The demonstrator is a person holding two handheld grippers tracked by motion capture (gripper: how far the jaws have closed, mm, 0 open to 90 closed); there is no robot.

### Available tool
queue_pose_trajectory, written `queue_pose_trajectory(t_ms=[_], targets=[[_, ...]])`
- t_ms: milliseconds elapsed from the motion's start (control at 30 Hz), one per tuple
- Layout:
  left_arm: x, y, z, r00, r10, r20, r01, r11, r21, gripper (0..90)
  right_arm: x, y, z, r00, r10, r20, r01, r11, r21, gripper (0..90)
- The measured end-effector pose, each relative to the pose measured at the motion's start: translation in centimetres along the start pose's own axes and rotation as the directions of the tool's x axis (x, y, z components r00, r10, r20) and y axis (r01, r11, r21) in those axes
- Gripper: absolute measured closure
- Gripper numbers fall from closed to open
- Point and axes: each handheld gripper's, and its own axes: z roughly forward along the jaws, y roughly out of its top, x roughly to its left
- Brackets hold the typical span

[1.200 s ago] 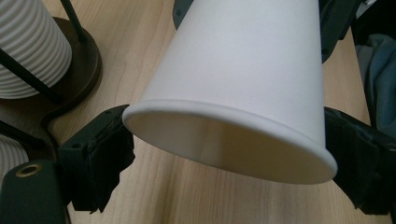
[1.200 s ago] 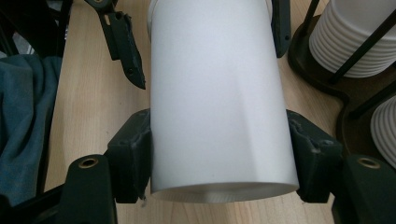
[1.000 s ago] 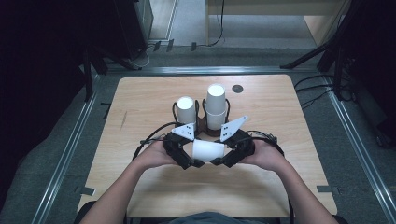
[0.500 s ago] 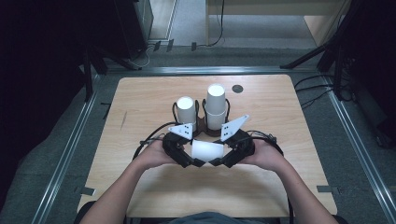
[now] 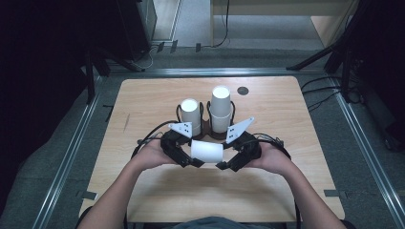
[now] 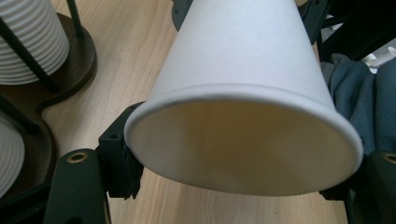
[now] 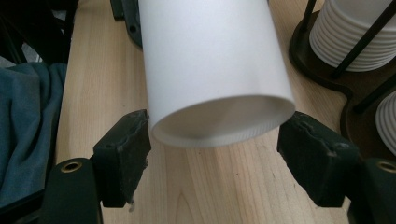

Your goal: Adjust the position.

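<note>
A white paper cup [image 5: 206,150] hangs on its side just above the wooden table [image 5: 286,186], between my two grippers. Its open mouth points toward my left gripper [image 5: 193,151], which is shut on the rim. In the left gripper view the cup [image 6: 243,60] is very close, with the jaws of that gripper [image 6: 243,172] pressed on either side of its mouth. My right gripper [image 5: 223,155] takes the narrow base end. Seen from the right gripper view, the base of the cup [image 7: 210,60] sits between the jaw tips of that gripper [image 7: 215,130], which touch it on both sides.
Behind the grippers stands a dark wooden holder [image 5: 205,128] with thin black posts. It carries two stacks of white cups, a shorter one [image 5: 190,112] and a taller one [image 5: 220,107]. A small black disc [image 5: 243,90] lies farther back. Blue-grey clothing [image 7: 28,116] is at the near edge.
</note>
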Motion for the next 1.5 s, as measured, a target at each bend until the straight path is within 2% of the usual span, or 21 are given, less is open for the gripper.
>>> queue_pose_trajectory(t_ms=[200, 333, 467, 533, 733, 933, 1167, 1200, 1233, 1300, 1500], targets=[[0.2, 1.0, -0.5, 0.9995, -0.008, -0.032, 0.01, 0.998, 0.062, 25.9, 0.0, 0.0, 0.3, 0.9999, -0.007, 0.013, 0.007, 1.0, 0.019, 25.9], [0.0, 1.6, -0.7, 0.9962, 0.029, -0.082, -0.023, 0.9966, 0.079, 25.8, -0.1, -0.1, 0.3, 0.9997, -0.002, 0.024, 0.002, 1.0, 0.021, 25.9], [-0.2, 2.4, -0.7, 0.9976, 0.037, -0.059, -0.029, 0.9909, 0.132, 25.8, -0.2, -0.1, 0.4, 0.9996, -0.005, 0.029, 0.004, 1.0, 0.024, 25.9], [-0.3, 2.6, -0.6, 0.9966, 0.047, -0.067, -0.036, 0.9867, 0.158, 25.8, -0.1, -0.1, 0.5, 0.9993, -0.007, 0.036, 0.006, 1.0, 0.028, 25.9], [-0.1, 2.7, 0.6, 0.9976, 0.025, -0.065, -0.009, 0.9723, 0.234, 25.7, 0.0, 0.0, 0.7, 0.9991, -0.015, 0.039, 0.014, 0.999, 0.033, 25.9], [-0.2, 2.6, 1.5, 0.9979, 0.015, -0.063, 0.003, 0.9644, 0.264, 25.5, 0.0, 0.0, 1.2, 0.9985, -0.026, 0.048, 0.024, 0.998, 0.05, 25.9], [-0.6, 2.7, 2.9, 0.9977, 0.047, -0.048, -0.03, 0.9479, 0.317, 25.5, 0.2, 0.1, 1.8, 0.9983, -0.043, 0.04, 0.04, 0.997, 0.069, 25.9], [-0.6, 2.7, 2.9, 0.9977, 0.047, -0.048, -0.03, 0.9479, 0.317, 25.5, 0.2, 0.1, 1.8, 0.9983, -0.043, 0.04, 0.04, 0.997, 0.069, 25.9], [-0.7, 2.6, 3.2, 0.9974, 0.059, -0.042, -0.042, 0.9432, 0.33, 25.4, 0.3, 0.2, 2.1, 0.9981, -0.052, 0.034, 0.05, 0.996, 0.071, 25.9], [-0.8, 2.6, 3.4, 0.9971, 0.064, -0.041, -0.046, 0.9384, 0.343, 25.3, 0.5, 0.3, 2.3, 0.9978, -0.058, 0.031, 0.055, 0.995, 0.077, 26.4], [-1.2, 2.7, 3.8, 0.9953, 0.089, -0.04, -0.07, 0.9381, 0.339, 24.5, 0.8, 0.4, 3.3, 0.9975, -0.07, 0.012, 0.068, 0.992, 0.109, 30.3]])
